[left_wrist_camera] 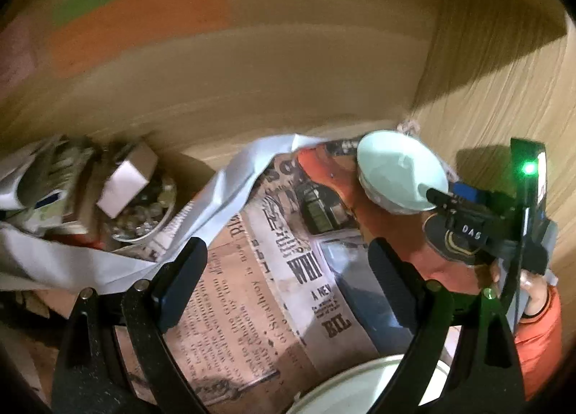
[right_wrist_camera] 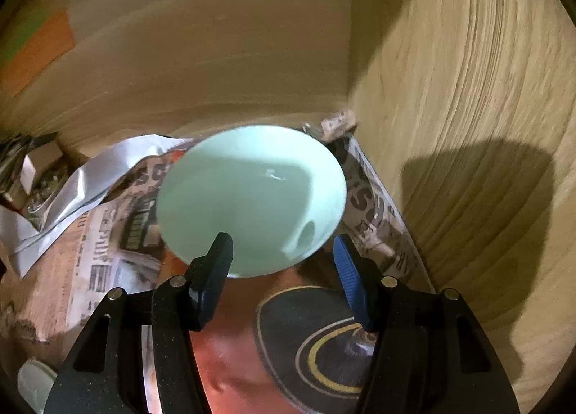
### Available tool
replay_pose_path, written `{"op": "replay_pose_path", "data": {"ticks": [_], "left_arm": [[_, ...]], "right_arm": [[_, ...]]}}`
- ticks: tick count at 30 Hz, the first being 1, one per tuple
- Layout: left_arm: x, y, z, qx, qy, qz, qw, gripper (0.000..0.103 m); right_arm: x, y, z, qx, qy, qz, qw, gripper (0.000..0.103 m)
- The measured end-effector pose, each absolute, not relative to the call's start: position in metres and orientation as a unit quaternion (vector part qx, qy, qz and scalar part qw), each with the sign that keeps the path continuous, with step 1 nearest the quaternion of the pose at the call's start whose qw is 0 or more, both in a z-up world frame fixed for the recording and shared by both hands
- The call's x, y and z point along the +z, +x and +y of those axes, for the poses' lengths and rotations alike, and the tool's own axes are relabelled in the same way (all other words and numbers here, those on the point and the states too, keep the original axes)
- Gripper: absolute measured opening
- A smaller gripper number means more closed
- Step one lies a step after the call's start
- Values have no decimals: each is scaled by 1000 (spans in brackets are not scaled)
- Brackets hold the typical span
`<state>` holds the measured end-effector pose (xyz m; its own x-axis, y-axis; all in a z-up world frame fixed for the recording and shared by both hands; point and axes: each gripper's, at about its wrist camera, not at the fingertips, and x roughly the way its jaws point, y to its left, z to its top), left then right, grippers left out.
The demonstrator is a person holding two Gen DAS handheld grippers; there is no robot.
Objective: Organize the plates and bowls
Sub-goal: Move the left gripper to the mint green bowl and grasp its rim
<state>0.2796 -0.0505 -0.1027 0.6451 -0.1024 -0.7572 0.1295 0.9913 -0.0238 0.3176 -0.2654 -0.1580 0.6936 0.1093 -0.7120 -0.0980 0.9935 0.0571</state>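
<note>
The right gripper [right_wrist_camera: 282, 262] clamps the pale green bowl [right_wrist_camera: 252, 205] by its near rim, above the newspaper [right_wrist_camera: 104, 259] by the right wall. Glazed ceramic: stiff, slippery, breakable. The left gripper [left_wrist_camera: 284, 280] gapes, empty.

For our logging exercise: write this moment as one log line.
left gripper: open, empty | right gripper: grips green bowl | over newspaper

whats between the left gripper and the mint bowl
Only flat newspaper lies between the left gripper and the mint bowl, nothing on it; the left wrist view shows this.
</note>
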Motion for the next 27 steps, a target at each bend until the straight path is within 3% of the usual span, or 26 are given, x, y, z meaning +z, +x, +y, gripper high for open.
{"op": "replay_pose_path", "data": {"ticks": [11, 19, 27], "left_arm": [[-132, 318, -77, -68, 38, 462, 884, 92], [-134, 334, -83, -70, 38, 461, 884, 92], [-144, 346, -86, -58, 47, 468, 881, 92]], "right_arm": [[-172, 327, -268, 62, 19, 392, 918, 49], [-178, 336, -269, 89, 29, 393, 915, 31], [-179, 323, -250, 157, 6, 395, 905, 29]]}}
